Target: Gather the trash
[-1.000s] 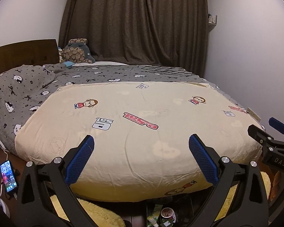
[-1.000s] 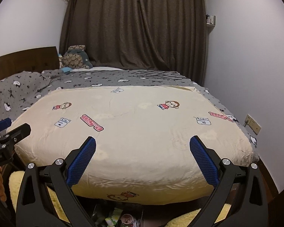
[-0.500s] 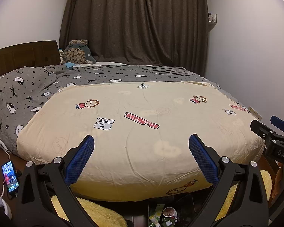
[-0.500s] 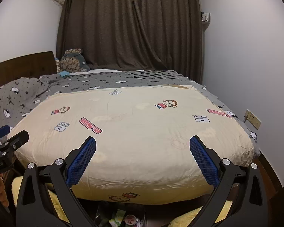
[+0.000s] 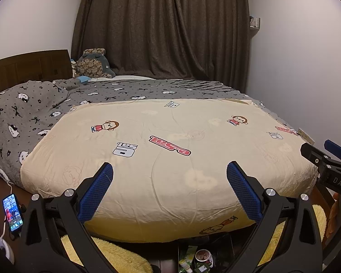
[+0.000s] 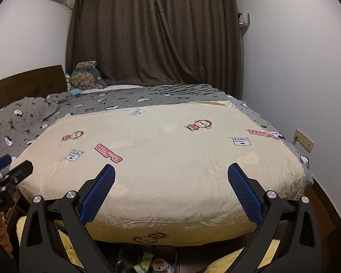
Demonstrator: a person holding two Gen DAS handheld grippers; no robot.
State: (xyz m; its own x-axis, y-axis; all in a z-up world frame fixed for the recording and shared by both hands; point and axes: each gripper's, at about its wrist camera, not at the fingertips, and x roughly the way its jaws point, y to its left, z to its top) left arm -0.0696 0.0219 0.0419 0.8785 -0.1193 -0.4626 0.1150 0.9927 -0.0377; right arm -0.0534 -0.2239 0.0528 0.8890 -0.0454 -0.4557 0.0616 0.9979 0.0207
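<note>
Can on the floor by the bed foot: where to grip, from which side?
The can stands upright among other litter, its top facing up. Probably grip its side wall just below the rim, coming down from above with the left gripper, jaws already wide. The wall is mostly hidden, so confirm clearance first.

Warm, dim indoor light is falling from above, leaving the pale cream cartoon-print quilt (image 5: pixel 170 159) evenly lit without glare. The dark brown drawn curtain (image 6: pixel 154 34) is blocking any daylight. Deep shadow is pooling under the bed. Fisheye distortion is bending the white walls (image 6: pixel 295 68), and black vignetting is cutting the corners.
</note>
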